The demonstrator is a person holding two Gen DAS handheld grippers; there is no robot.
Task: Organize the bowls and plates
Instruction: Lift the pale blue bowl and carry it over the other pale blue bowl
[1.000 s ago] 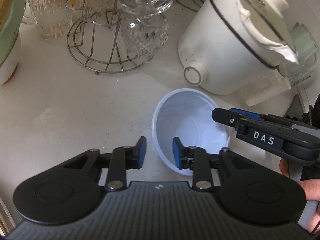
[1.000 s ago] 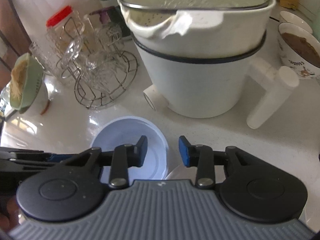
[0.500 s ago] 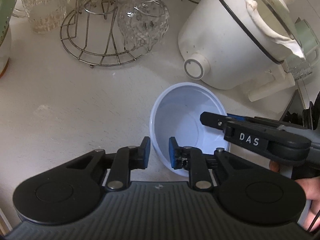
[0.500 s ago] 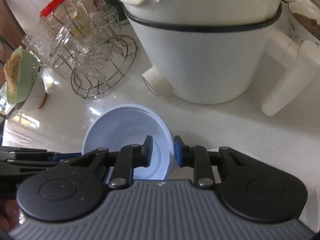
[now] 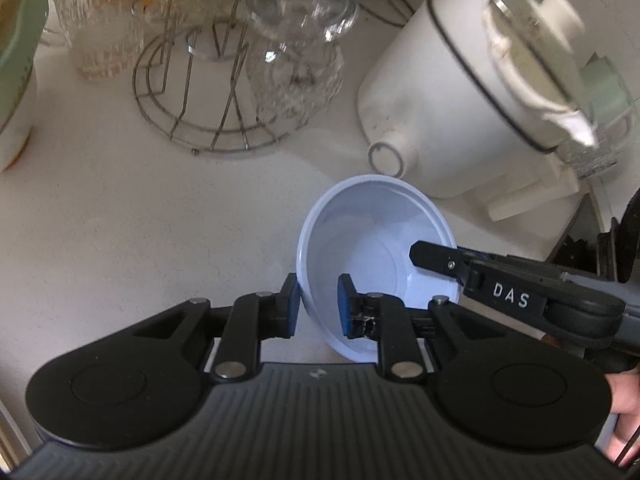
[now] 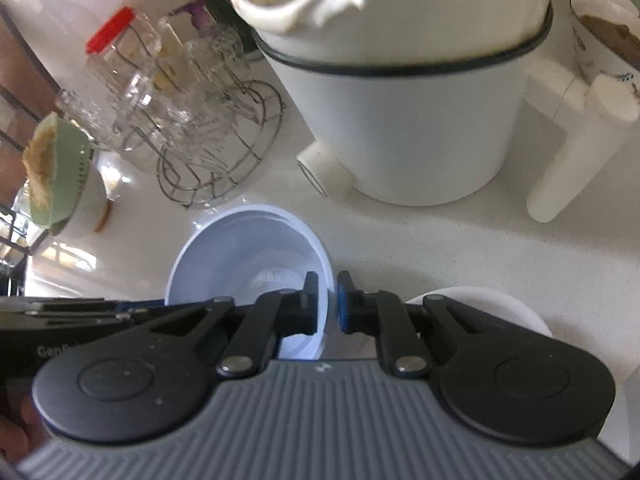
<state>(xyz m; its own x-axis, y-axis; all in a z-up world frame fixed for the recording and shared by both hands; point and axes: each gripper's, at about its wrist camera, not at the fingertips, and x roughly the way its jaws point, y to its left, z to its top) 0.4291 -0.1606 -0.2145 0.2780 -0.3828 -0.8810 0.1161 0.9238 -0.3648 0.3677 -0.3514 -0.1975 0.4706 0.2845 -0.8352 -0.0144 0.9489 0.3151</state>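
A light blue bowl (image 5: pixel 372 240) sits low over the white counter, tilted a little. My left gripper (image 5: pixel 318 300) is shut on its near left rim, one blue pad outside the wall and one inside. In the left wrist view my right gripper (image 5: pixel 418 249) reaches in from the right over the opposite rim. In the right wrist view the same blue bowl (image 6: pixel 248 248) has its right rim between the pads of the right gripper (image 6: pixel 328 302), whose jaws are closing tight on it. A white dish (image 6: pixel 500 304) lies under the right fingers, mostly hidden.
A big white lidded pot (image 6: pixel 400 120) with a thick handle (image 6: pixel 580 152) stands just behind the bowl. A wire rack of glasses (image 5: pixel 224 112) is at the back left and a green strainer (image 6: pixel 60 168) at the far left. A patterned bowl of brown food (image 6: pixel 600 28) is at the back right.
The right gripper's jaws have closed from a wide gap onto the bowl's right rim. The left jaws narrowed onto the left rim. Both hands stayed roughly in place.
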